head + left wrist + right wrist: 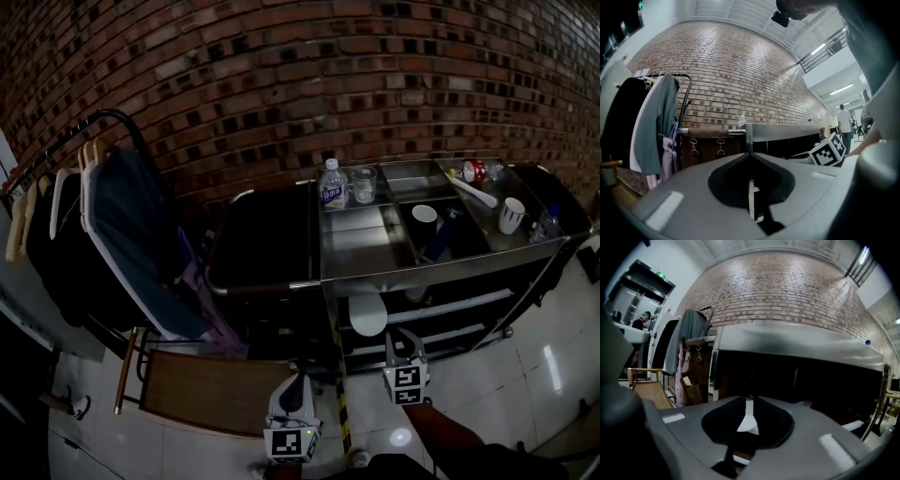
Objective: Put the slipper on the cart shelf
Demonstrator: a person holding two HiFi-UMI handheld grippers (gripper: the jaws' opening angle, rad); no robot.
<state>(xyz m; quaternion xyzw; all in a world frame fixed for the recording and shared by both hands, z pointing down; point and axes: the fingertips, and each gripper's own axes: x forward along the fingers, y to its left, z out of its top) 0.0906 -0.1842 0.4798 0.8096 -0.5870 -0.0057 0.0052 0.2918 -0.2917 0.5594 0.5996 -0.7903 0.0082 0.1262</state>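
Nearest, the left claw (300,382) hovers over the floor with its jaws closed on nothing, beside the right edge of a wooden seat (202,392). Just right of it and a little farther, the right claw (404,337) points at the steel cart (323,274). Its jaw tips meet, with nothing clamped between them. The white slipper (367,315) lies on a lower shelf of the cart, near its left end, just beyond and left of the right claw. The cart's top trays hold a water bottle (332,184), a glass (364,184) and two cups (425,216). To the left stands a clothes rack (89,220) with hanging garments. Farthest is the brick wall (309,75).
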